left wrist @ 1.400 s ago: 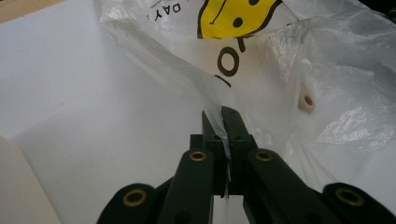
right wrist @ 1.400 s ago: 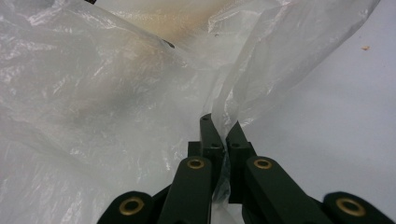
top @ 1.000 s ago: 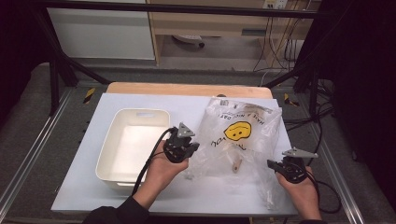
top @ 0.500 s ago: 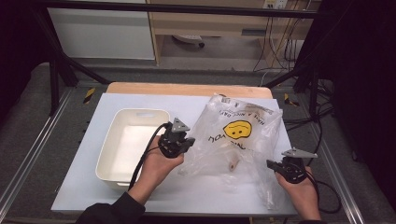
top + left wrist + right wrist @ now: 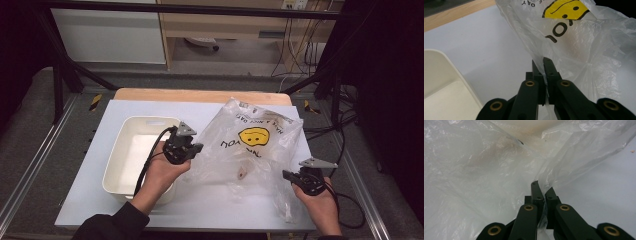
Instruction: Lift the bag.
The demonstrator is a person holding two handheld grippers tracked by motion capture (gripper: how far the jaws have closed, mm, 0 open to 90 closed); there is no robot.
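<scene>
Beside the white bin (image 5: pixel 131 159), the left tool (image 5: pixel 192 151) is pinching the plastic bag (image 5: pixel 250 150) by its edge. The bag lies mid-table with a small item (image 5: pixel 243 172) inside — possibly food. The right tool (image 5: pixel 290 176) pinches the opposite edge. Lift evenly — tilt binward.

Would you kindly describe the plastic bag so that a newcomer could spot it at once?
On the white table, right of the white tub, sits the clear plastic bag, pinched by the left gripper and right gripper. Its yellow smiley face sets it apart.
</scene>
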